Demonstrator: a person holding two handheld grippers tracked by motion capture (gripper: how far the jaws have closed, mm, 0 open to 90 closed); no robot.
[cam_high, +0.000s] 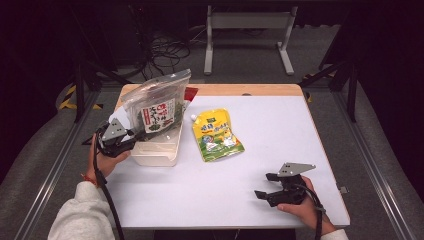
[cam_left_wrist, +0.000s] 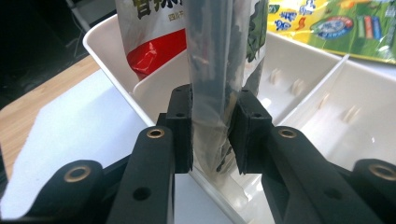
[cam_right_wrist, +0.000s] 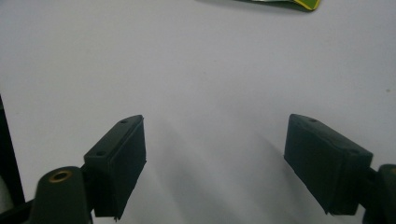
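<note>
**Two grippers, one pouch over the tray**

One left gripper (cam_high: 131, 140) has its jaws closed on the lower edge of a clear plastic pouch of dark green dried leaves with a red-and-white label (cam_high: 156, 106), holding it upright over a white plastic divided tray (cam_high: 159, 154) at the table's left. The film looks light, limp and slick, so it would likely sag or slip; a pinch on the flat sealed edge seems safest. A yellow spouted pouch (cam_high: 216, 135) lies flat just right of the tray. Well to the right, the right gripper (cam_high: 267, 186) rests low on the white table (cam_high: 260, 130), jaws wide apart and empty.
</note>
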